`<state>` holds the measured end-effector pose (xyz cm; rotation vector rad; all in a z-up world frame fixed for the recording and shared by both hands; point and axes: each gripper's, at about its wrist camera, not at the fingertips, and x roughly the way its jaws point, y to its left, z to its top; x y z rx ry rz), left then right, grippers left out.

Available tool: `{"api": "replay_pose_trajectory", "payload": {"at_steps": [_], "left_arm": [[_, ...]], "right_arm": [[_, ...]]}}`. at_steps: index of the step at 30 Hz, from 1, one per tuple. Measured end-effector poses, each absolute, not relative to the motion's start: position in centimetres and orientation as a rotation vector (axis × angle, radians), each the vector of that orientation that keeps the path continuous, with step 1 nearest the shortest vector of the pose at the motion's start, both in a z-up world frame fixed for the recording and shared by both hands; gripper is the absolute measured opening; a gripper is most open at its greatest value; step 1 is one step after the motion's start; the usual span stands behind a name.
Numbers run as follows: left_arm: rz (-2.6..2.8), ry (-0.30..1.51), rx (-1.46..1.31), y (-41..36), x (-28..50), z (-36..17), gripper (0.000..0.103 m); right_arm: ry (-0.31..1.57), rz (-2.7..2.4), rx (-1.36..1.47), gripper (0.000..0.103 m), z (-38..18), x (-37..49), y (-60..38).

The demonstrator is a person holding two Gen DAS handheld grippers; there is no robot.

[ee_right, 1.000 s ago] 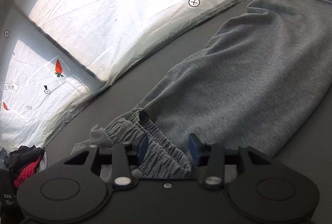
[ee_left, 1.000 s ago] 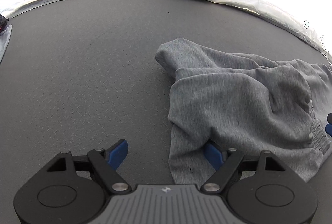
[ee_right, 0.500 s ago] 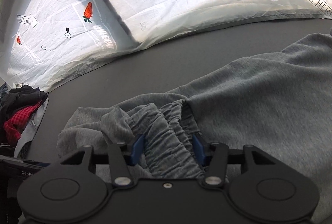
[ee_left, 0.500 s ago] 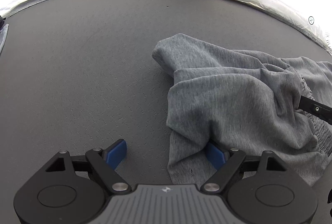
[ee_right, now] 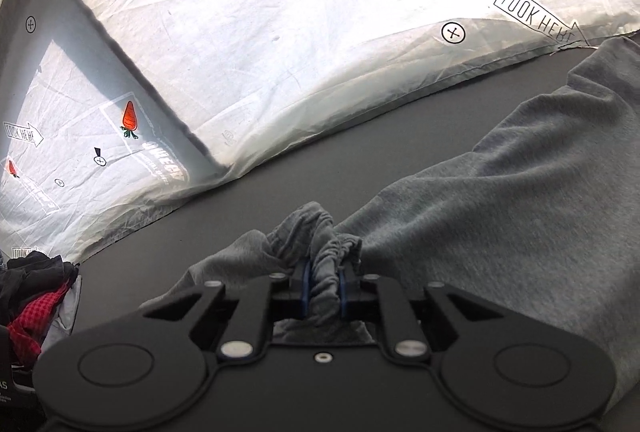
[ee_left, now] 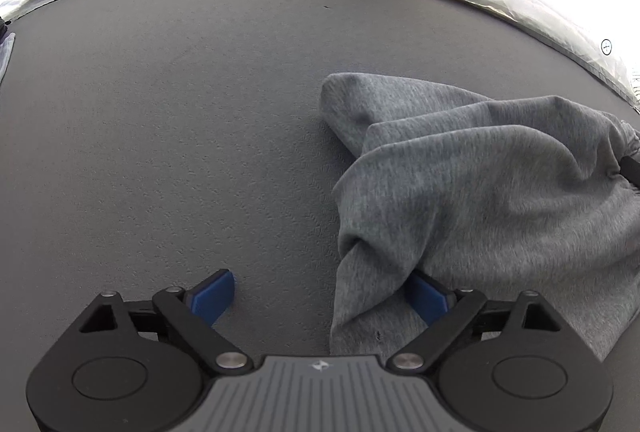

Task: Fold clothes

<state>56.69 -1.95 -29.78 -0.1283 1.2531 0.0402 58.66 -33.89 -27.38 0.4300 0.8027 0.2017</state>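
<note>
Covering dark grey mat (ee_left: 168,136): grey sweatpants (ee_left: 500,200).

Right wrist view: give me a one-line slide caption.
Right gripper clamps the gathered waistband of grey sweatpants on a dark mat.

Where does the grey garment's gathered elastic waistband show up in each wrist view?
Left wrist: waistband only a sliver at the far right edge, mid-height, where a dark tip meets the cloth.
Right wrist: bottom centre, bunched and pinched between the right hand-held gripper fingers.
Shared landmark: the dark grey table surface under the grey garment.
</note>
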Motion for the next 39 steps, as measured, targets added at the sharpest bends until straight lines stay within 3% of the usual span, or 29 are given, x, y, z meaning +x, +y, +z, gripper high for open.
{"api": "replay_pose_trajectory", "payload": {"at_steps": [3, 8, 24, 26, 34, 39], "left_arm": [[0.040, 1.251, -0.092, -2.5, 56.6, -30.0, 0.097], [0.042, 1.241, -0.106, -2.4, 56.4, -30.0, 0.097], [-0.002, 1.273, -0.213, -3.1, 52.4, -29.8, 0.091], [-0.012, 1.270, -0.215, -3.4, 51.6, -29.6, 0.085], [-0.091, 1.218, -0.329, -4.2, 49.3, -29.5, 0.038], [-0.100, 1.181, -0.394, -4.1, 48.4, -29.1, 0.016]], "right_arm": [[0.866, 0.183, 0.384, 0.020, -28.4, 59.4, -33.3], [0.864, 0.129, 0.350, 0.039, -27.6, 58.6, -33.3], [0.925, 0.016, 0.664, 0.039, -28.2, 53.9, -37.4], [0.932, 0.003, 0.672, 0.039, -28.4, 53.5, -37.8], [0.943, -0.028, 0.719, 0.038, -28.8, 51.7, -39.0], [0.926, -0.048, 0.841, 0.040, -28.9, 49.5, -40.1]]}}
